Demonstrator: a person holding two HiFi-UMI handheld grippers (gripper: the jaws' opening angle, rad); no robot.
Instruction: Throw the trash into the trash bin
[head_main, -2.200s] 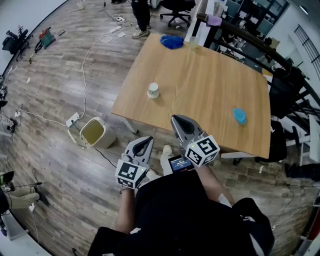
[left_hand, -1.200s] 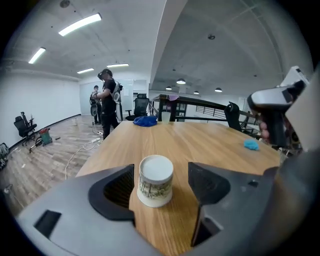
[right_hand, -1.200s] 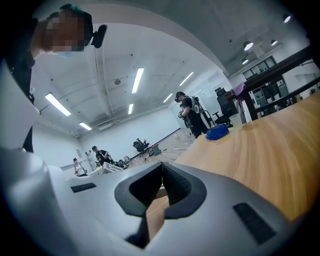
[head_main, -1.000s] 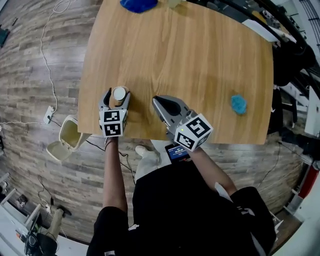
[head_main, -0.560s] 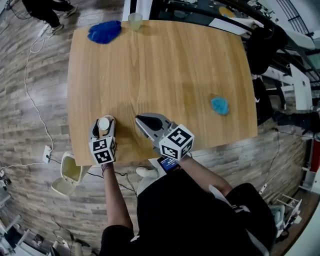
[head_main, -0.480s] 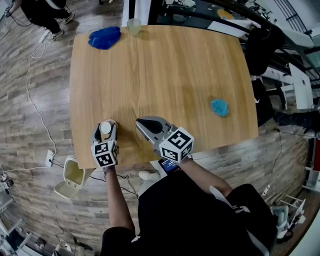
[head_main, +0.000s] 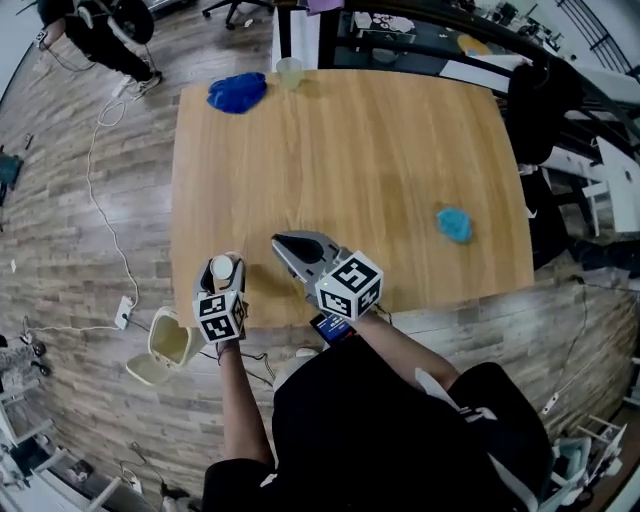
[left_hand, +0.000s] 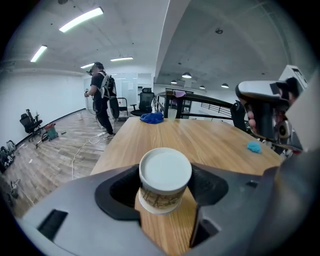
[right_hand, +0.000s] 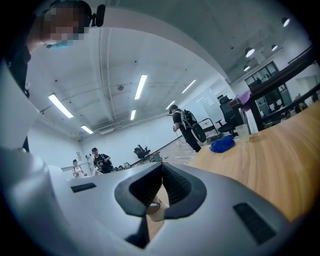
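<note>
**Cup gripped at the table's near-left corner, bin open on the floor beside it**

Head view: nearest the person, the left gripper (head_main: 222, 274) hangs over the near-left corner of the wooden table (head_main: 360, 160). Its jaws have just been closing and stand wide, pressed on either side of a paper cup (head_main: 222, 266). The cup is upright, with its white lid on top, its long axis roughly vertical and its body narrowing downward. In the left gripper view it leans slightly, with tabletop showing beneath its base.

Just to its right, the right gripper (head_main: 283, 244) lies over the table's near edge. Its jaws are closed tip to tip with nothing between them.

On the floor, below and left of that corner, the trash bin (head_main: 172, 343) stands with its lid swung open and its mouth facing up. A power strip (head_main: 124, 312) lies near it. A white cable (head_main: 105, 215) runs up the wood floor along the table's left edge. That side is otherwise open floor.

The middle of the tabletop is bare. A small blue wad (head_main: 455, 224) lies toward the right edge. At the far-left corner a blue cloth (head_main: 237, 92) lies beside a clear cup (head_main: 289, 72).

Dark chairs and desks crowd the right and far sides. A person (head_main: 100, 35) stands well beyond the far-left corner.
</note>
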